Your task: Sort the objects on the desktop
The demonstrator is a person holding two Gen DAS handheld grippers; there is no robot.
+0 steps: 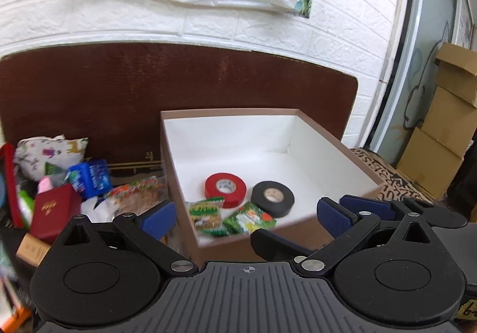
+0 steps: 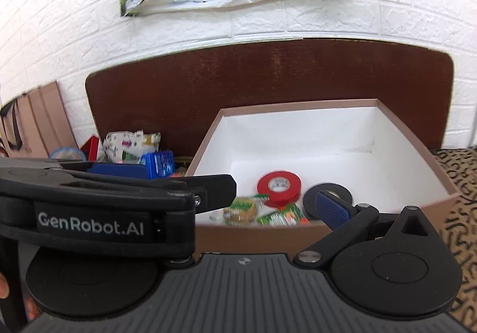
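Note:
A brown box with a white inside [image 1: 340,148] [image 2: 417,151] holds a red tape roll [image 1: 225,189] [image 2: 279,187], a black tape roll [image 1: 272,198] [image 2: 328,188] and two green snack packets [image 1: 205,213] [image 2: 243,209]. My left gripper [image 1: 246,215] is open and empty over the box's near wall. It also shows from the side in the right wrist view [image 2: 119,189]. My right gripper's right finger [image 2: 332,209] shows at the box's near wall. Its left finger is hidden behind the left gripper. The right gripper also shows in the left wrist view [image 1: 387,209].
Left of the box lies a pile: a dark red box [image 1: 55,210], a blue packet [image 1: 91,176] [image 2: 159,163], a patterned cloth pouch [image 1: 49,151] [image 2: 128,143] and a snack bag [image 1: 137,192]. Stacked cardboard boxes [image 1: 441,130] stand at the right. A brown board [image 1: 179,88] leans on the wall.

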